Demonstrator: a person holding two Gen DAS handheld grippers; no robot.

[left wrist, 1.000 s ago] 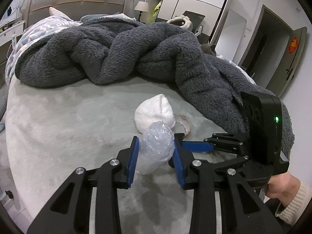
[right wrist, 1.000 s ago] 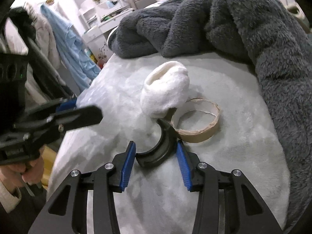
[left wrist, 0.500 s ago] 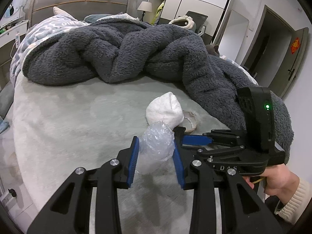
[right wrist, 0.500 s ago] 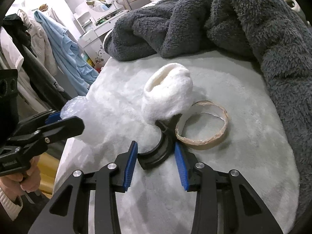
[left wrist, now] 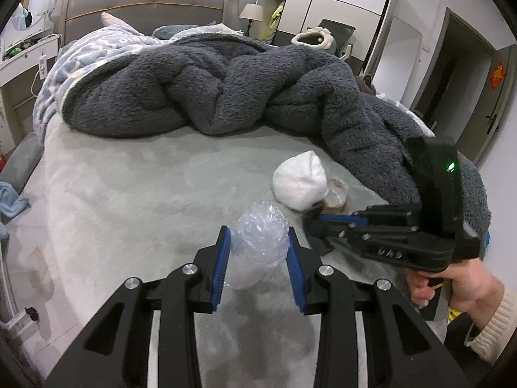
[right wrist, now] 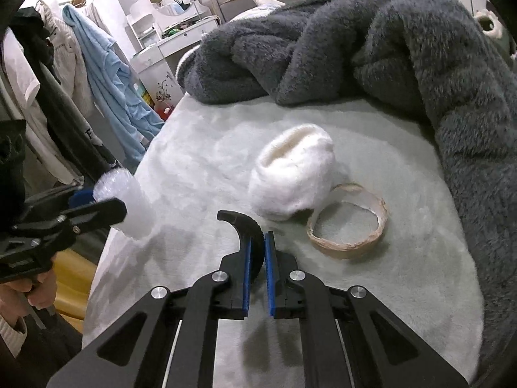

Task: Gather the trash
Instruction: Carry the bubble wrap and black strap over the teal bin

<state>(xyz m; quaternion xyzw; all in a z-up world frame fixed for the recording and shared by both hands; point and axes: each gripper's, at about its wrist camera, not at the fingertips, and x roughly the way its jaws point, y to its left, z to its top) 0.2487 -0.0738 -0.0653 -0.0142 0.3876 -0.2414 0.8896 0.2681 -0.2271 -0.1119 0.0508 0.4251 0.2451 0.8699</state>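
Note:
My left gripper (left wrist: 258, 252) is shut on a crumpled wad of clear plastic wrap (left wrist: 261, 242), held above the pale bed sheet (left wrist: 135, 194). That wad (right wrist: 129, 203) also shows at the left of the right wrist view, in the left gripper (right wrist: 97, 210). My right gripper (right wrist: 257, 255) is shut on a black curved plastic piece (right wrist: 242, 226) lying on the sheet. Just beyond it sit a white fluffy sock (right wrist: 290, 171) and an empty brown tape ring (right wrist: 347, 221). In the left wrist view the right gripper (left wrist: 318, 221) reaches in from the right, near the sock (left wrist: 299, 181).
A thick dark grey blanket (left wrist: 226, 87) is heaped across the far and right side of the bed. A headboard (left wrist: 142, 9) and wardrobe (left wrist: 339, 9) stand behind. Clothes (right wrist: 106, 74) hang beside the bed at the left. A hand (left wrist: 452, 287) holds the right gripper's handle.
The right gripper's jaws have closed onto the black curved piece. The left gripper, still holding the plastic wad, has drawn back and to the left, away from the sock.

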